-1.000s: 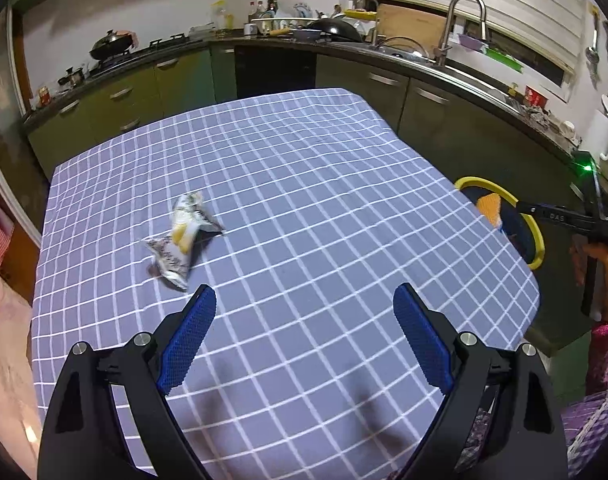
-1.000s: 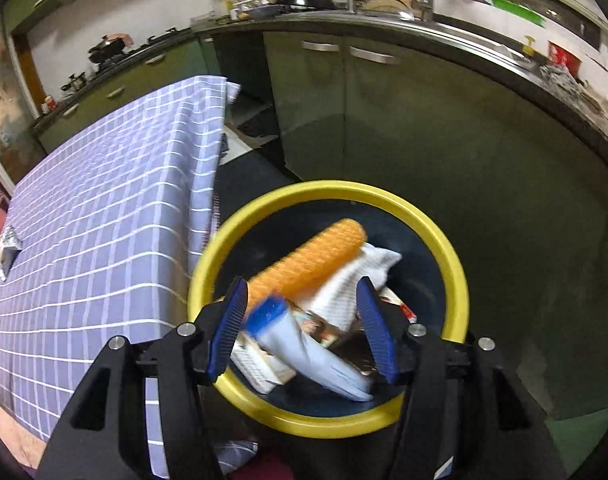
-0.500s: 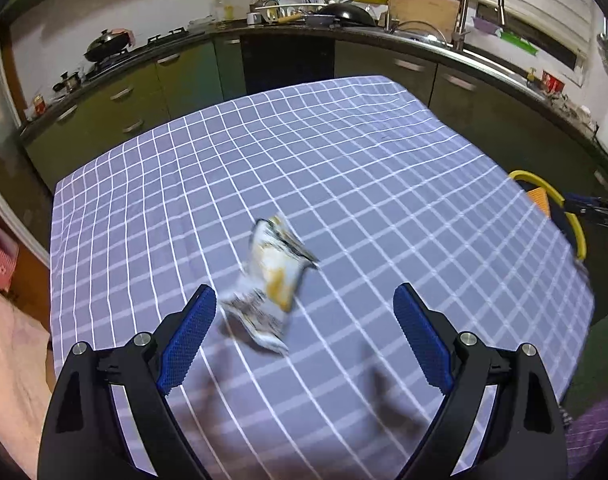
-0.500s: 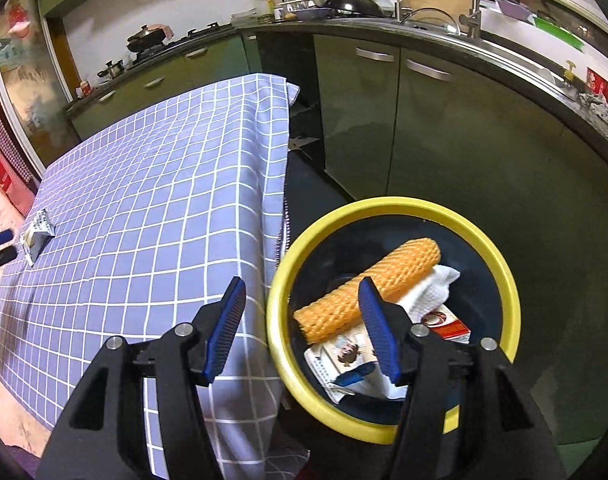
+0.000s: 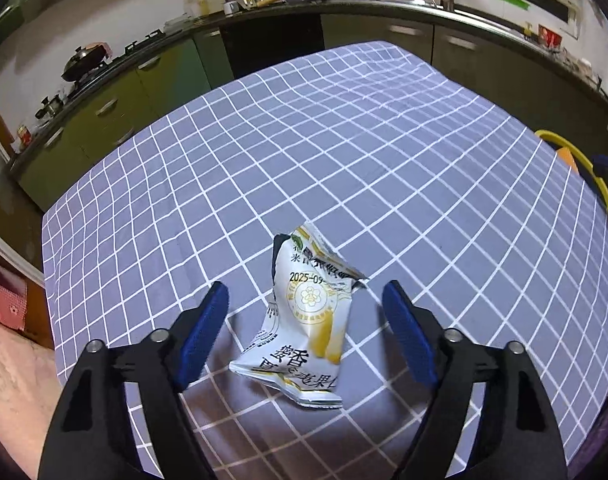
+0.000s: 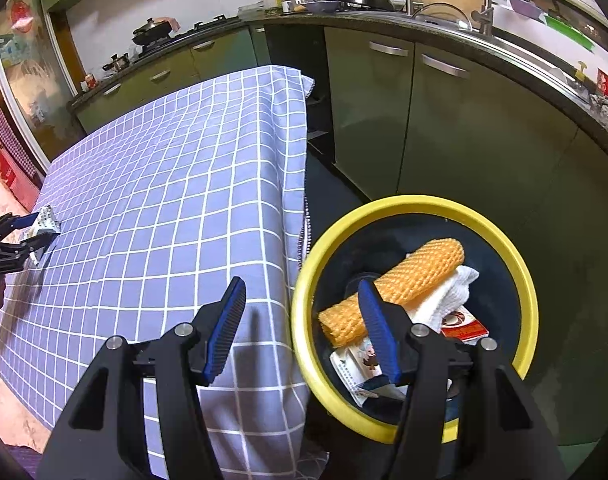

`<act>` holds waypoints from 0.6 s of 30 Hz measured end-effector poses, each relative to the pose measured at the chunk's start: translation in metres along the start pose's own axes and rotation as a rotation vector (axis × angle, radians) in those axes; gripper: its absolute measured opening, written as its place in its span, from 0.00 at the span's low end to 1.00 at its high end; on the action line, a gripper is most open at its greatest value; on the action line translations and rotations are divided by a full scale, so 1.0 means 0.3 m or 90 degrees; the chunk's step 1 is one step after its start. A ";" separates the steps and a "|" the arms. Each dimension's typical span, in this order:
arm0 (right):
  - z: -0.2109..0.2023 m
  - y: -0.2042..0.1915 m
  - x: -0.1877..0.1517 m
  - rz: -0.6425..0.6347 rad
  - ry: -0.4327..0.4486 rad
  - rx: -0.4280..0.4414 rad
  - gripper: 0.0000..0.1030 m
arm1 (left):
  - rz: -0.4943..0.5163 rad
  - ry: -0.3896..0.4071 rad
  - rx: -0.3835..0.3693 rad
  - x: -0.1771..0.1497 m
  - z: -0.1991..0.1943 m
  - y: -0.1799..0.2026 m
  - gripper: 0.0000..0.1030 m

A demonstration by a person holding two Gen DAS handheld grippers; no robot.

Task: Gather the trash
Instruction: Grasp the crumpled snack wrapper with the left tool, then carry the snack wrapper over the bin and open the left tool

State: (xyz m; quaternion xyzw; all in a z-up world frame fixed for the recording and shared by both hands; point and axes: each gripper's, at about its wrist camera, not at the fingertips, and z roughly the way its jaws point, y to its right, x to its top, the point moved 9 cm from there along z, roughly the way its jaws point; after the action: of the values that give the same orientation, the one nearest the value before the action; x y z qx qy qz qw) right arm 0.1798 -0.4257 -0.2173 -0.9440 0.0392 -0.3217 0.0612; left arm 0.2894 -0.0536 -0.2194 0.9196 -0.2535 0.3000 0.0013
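Left tool [image 5: 304, 320] sits low centre of its frame, jaws closing w/ the crumpled snack wrapper [image 5: 308, 316] between them, pads not yet touching it. Wrapper lies on the checked surface [image 5: 344, 140]. Right tool [image 6: 299, 320] is released, nothing gripped, straddling the surface's edge & the yellow-rimmed bin [image 6: 520, 272] at lower right. In the bin: an orange roll [image 6: 408, 280], white cloth [image 6: 448, 296], packets.

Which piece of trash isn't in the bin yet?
The white snack wrapper, alone on the checked tablecloth between the closing left claw; the rest sits in the yellow-rimmed bin.
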 end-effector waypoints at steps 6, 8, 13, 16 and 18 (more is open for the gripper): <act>0.001 -0.004 0.001 0.001 -0.002 0.006 0.54 | 0.013 -0.011 0.001 -0.013 0.012 -0.001 0.53; -0.002 -0.005 0.000 0.003 -0.001 0.011 0.54 | 0.011 -0.021 -0.003 -0.024 0.015 -0.002 0.42; -0.011 0.004 -0.005 0.007 0.004 0.016 0.54 | 0.024 -0.011 0.002 -0.030 -0.020 0.030 0.38; -0.020 0.018 -0.007 0.013 0.009 0.017 0.54 | 0.030 0.007 -0.007 -0.006 -0.077 0.087 0.38; -0.030 0.034 -0.007 0.020 0.015 0.017 0.54 | 0.038 0.018 -0.015 0.017 -0.113 0.134 0.38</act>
State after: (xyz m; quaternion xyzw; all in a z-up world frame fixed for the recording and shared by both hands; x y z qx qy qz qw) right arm 0.1723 -0.4363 -0.2130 -0.9386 0.0502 -0.3322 0.0787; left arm 0.2553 -0.0858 -0.1949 0.9071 -0.2845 0.3101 0.0068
